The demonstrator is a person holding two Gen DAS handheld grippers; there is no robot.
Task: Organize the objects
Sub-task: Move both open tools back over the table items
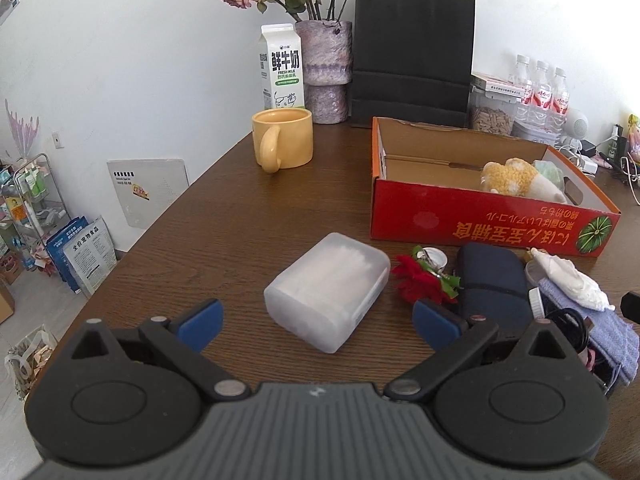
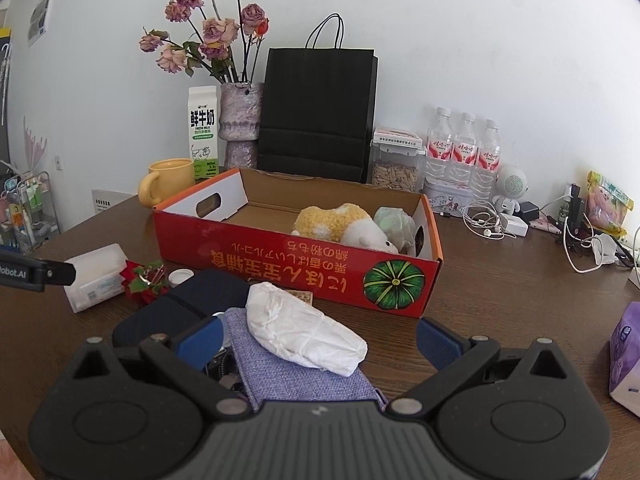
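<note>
A frosted plastic box (image 1: pixel 328 294) (image 2: pixel 96 276) lies on the brown table just ahead of my open left gripper (image 1: pixel 318 326), between its blue fingertips (image 1: pixel 200 322). My right gripper (image 2: pixel 320 338) is open over a white crumpled bundle (image 2: pixel 304 330) (image 1: pixel 572 278) resting on a lilac cloth pouch (image 2: pixel 292 372) (image 1: pixel 608 328). Beside them lie a red artificial flower (image 1: pixel 420 278) (image 2: pixel 142 278) and a dark blue case (image 1: pixel 490 280) (image 2: pixel 180 306). The red cardboard box (image 1: pixel 480 228) (image 2: pixel 280 264) holds a yellow-and-white plush toy (image 2: pixel 344 224) (image 1: pixel 516 180) and a pale green bundle (image 2: pixel 394 222).
At the back stand a yellow mug (image 1: pixel 282 142), milk carton (image 1: pixel 282 68), vase of dried roses (image 1: pixel 324 72), black paper bag (image 1: pixel 412 56), seed jar (image 2: pixel 396 168) and water bottles (image 2: pixel 464 148). Cables and earphones (image 2: pixel 486 222) clutter the right. A purple tissue pack (image 2: pixel 626 354) sits far right.
</note>
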